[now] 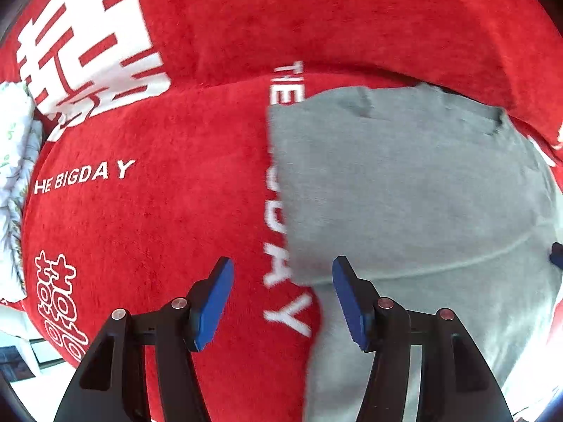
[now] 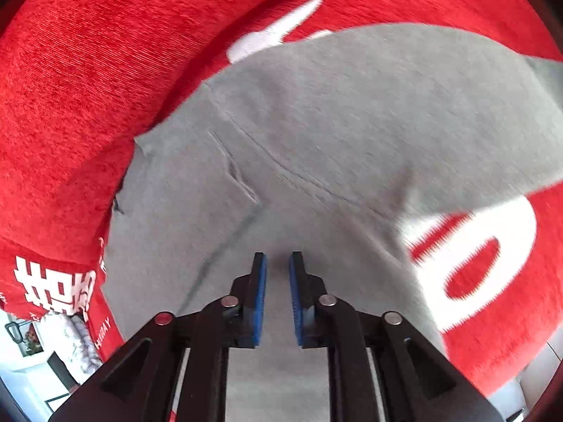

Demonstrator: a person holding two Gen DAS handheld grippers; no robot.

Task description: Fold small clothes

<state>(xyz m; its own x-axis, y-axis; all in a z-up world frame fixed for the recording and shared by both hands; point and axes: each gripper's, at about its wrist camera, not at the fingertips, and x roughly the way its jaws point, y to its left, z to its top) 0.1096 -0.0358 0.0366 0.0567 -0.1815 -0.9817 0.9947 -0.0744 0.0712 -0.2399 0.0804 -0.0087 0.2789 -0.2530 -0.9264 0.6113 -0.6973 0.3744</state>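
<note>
The grey garment (image 1: 404, 190) covers the middle of the white "THE BIGDAY" lettering (image 1: 281, 211) on the red cover (image 1: 169, 218); its left edge is blurred. The right wrist view cuts off the garment's (image 2: 316, 133) near end.

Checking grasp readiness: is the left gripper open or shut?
Open: the left gripper has its blue pads wide apart with nothing between them, above the gray garment edge.

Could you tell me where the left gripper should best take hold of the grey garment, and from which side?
Probably its left edge, approached from the red blanket side. That edge lies straight and exposed on the blanket, and the left gripper is open right over it, so one finger might slide under.
</note>
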